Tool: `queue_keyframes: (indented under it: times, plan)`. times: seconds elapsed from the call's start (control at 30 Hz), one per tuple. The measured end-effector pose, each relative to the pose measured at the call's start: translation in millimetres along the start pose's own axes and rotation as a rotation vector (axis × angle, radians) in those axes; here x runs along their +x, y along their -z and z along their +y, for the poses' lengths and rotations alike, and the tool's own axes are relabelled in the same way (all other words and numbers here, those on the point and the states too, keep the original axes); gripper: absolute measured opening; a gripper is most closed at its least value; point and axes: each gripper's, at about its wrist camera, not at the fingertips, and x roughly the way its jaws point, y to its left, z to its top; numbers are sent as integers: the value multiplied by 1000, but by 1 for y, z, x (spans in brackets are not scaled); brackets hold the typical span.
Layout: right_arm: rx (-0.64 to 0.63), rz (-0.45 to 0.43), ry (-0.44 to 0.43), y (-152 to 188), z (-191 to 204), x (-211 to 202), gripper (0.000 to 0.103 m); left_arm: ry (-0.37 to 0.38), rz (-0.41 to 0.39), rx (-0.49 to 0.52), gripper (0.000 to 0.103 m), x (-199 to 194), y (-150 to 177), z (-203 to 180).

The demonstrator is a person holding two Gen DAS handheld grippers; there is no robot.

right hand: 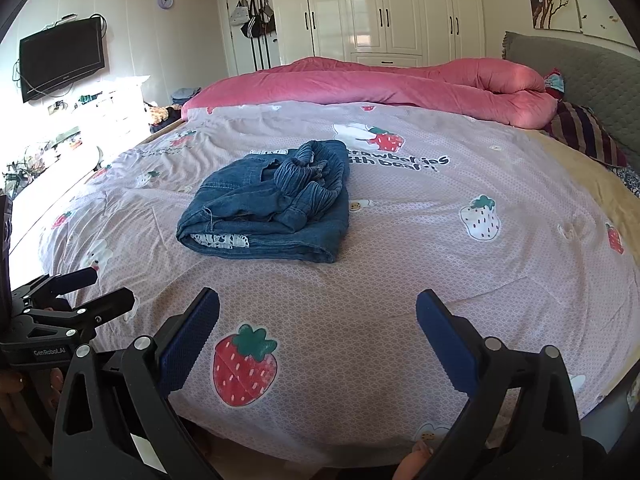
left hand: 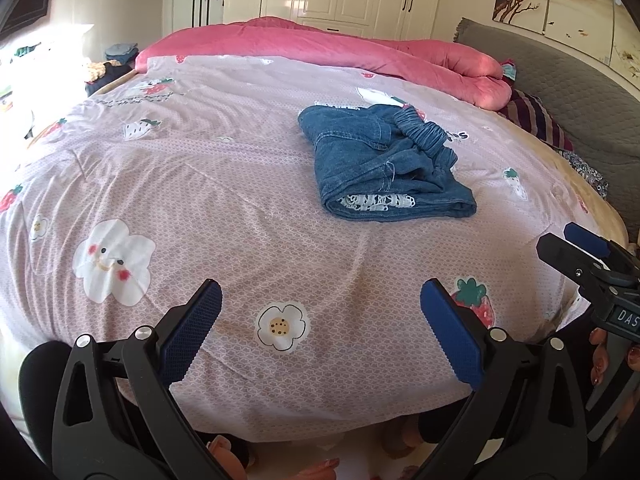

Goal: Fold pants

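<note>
The blue denim pants (left hand: 380, 160) lie folded into a thick, roughly square bundle on the pink strawberry-print bedspread (left hand: 240, 200), elastic waistband on top, a white lace patch showing at the near fold. They also show in the right wrist view (right hand: 272, 208). My left gripper (left hand: 320, 316) is open and empty, low over the bed's near edge, well short of the pants. My right gripper (right hand: 318, 320) is open and empty, also near the bed's front edge. Each gripper shows at the side of the other's view: the right one (left hand: 576, 244) and the left one (right hand: 96, 284).
A rolled pink quilt (right hand: 400, 80) lies along the bed's far side. A striped pillow (right hand: 584, 132) and grey headboard (right hand: 580, 64) are at the right. White wardrobes (right hand: 380, 8) stand behind, and a wall TV (right hand: 60, 64) and cluttered shelf are at the left.
</note>
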Motion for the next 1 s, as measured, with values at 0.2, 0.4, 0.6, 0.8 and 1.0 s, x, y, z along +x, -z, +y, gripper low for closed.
queue_keyframes:
  times: [0.2,0.4,0.6,0.8,1.0]
  plan:
    - [-1,-1,3,0,0,-1,99,-2,-5,11,94,-1,-1,-2]
    - [-2,0,4,0,0,0,98,-8,-3,15,94,-2,-1,-3]
    - [-3,-1,7,0,-1,-1,99,-7,-9,14,94,-3,-1,-3]
    - [-2,1,13,1,-2,0,99,-9,-12,7,94,-3,-2,-1]
    - [-3,2,19,2,-3,1,98,-12,-18,5,94,-5,-3,0]
